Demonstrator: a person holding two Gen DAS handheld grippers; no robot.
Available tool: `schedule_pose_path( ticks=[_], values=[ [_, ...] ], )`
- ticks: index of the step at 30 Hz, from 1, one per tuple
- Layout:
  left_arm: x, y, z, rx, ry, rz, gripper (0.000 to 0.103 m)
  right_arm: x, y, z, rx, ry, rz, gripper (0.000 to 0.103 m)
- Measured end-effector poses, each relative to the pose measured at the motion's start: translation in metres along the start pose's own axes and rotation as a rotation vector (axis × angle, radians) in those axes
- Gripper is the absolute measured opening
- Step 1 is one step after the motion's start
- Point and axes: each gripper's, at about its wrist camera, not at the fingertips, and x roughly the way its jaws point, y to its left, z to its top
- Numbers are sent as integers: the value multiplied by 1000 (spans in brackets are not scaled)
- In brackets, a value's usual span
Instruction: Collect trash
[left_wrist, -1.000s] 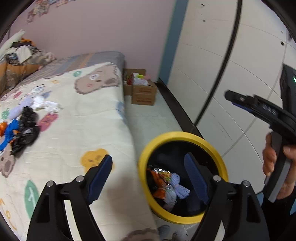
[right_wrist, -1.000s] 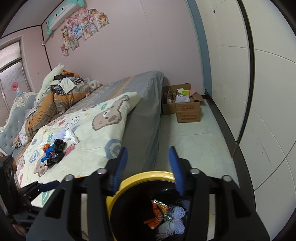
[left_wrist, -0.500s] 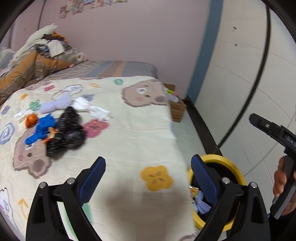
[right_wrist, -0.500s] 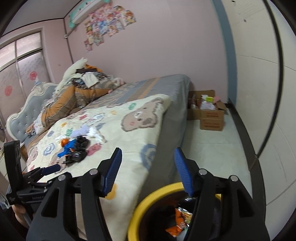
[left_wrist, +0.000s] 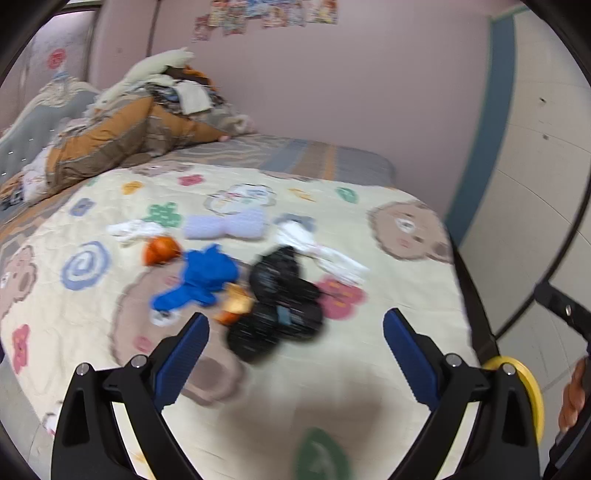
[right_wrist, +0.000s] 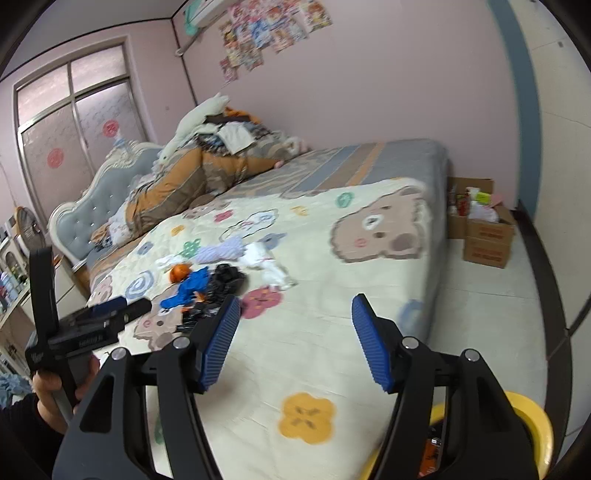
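Left gripper (left_wrist: 295, 328) and right gripper (right_wrist: 295, 321), jaws apart and just opening (nothing between them), above trash pile (left_wrist: 258, 280) on the bed (left_wrist: 388, 369).

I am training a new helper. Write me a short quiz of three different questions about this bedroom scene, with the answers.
1. True or false: the left gripper holds a piece of trash.
2. Which thing lies nearest the blue rag? A) orange ball B) cardboard box C) yellow bin
3. Fill in: the trash pile lies on the ____.

Key:
1. False; both it and the right gripper are open and hold nothing, jaws just opening.
2. A
3. bed
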Motion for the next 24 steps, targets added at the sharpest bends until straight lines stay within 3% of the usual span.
schedule_pose_path(
  ticks=[6,14,24],
  values=[
    [21,58,15,-53,5,98,92,58,37,-1,-37,78,50,61],
    [68,125,26,-136,69,190,92,126,85,-11,-109,177,98,61],
    [120,176,42,-222,139,209,92,208,117,-8,-146,281,106,61]
  ],
)
